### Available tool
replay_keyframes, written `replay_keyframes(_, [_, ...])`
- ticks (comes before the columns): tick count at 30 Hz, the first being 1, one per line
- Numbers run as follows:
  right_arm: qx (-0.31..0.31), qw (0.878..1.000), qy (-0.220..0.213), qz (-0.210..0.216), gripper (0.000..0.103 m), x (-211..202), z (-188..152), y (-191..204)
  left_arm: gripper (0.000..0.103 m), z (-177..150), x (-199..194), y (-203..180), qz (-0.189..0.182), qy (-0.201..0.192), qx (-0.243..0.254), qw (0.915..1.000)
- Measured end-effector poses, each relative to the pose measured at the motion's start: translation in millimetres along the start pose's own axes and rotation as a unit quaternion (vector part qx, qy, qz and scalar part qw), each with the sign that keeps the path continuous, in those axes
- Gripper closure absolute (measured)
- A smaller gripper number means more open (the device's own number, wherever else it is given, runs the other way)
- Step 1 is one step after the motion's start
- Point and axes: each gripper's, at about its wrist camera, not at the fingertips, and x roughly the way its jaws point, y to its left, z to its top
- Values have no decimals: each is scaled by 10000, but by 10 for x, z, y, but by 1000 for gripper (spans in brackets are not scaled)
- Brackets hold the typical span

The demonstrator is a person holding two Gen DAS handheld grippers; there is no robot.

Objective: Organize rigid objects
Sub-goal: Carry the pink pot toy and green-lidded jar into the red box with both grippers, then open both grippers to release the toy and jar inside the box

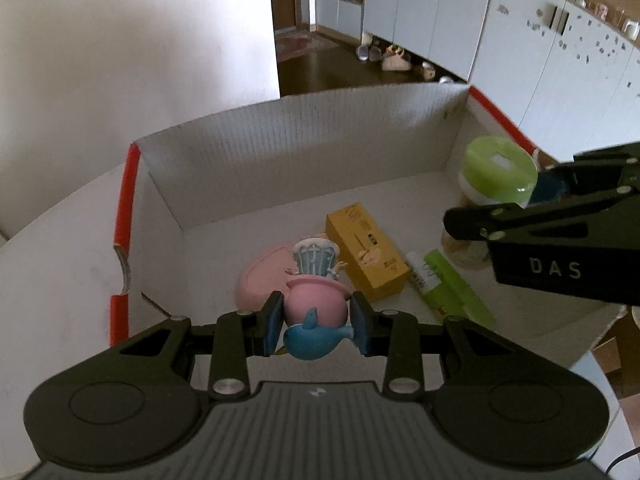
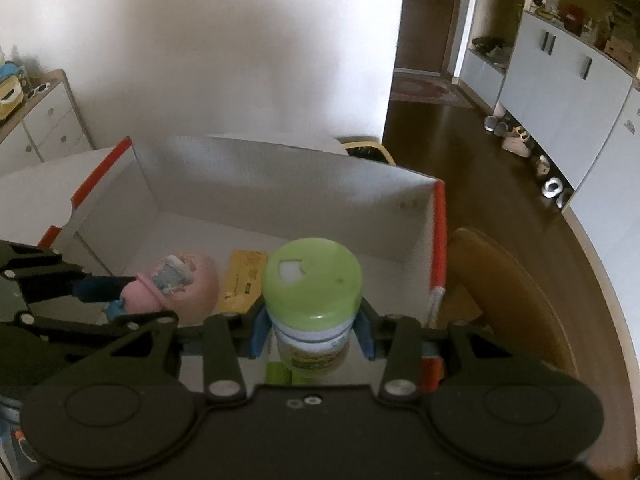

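Note:
My left gripper [image 1: 316,326] is shut on a small pink and blue toy figurine [image 1: 316,308], held above the open white cardboard box [image 1: 280,148] with red edges. In the box lie a pink oval case [image 1: 260,276], a yellow carton [image 1: 366,252] and a green flat packet [image 1: 456,284]. My right gripper [image 2: 314,330] is shut on a jar with a green lid [image 2: 312,276], over the right part of the box [image 2: 300,180]. The same jar [image 1: 496,172] and the right gripper [image 1: 500,196] show at the right of the left wrist view.
The box stands on a white round table [image 1: 60,264]. A wooden chair [image 2: 504,292] is close to the box's right side. Beyond are a dark wooden floor [image 2: 440,120], pale cabinets [image 1: 420,12] with shoes [image 1: 394,60] beneath, and a white drawer unit [image 2: 44,120] at far left.

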Motion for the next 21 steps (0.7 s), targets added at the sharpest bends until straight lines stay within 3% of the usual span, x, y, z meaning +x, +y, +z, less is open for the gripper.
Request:
replay_keyframes(11, [-254, 9993, 242, -86, 61, 283, 40, 94, 68, 92, 206, -36, -23, 442, 147, 9989])
replay_keyframes(21, [-273, 9990, 321, -114, 61, 279, 68, 128, 69, 180, 356, -74, -100, 859, 297, 9958])
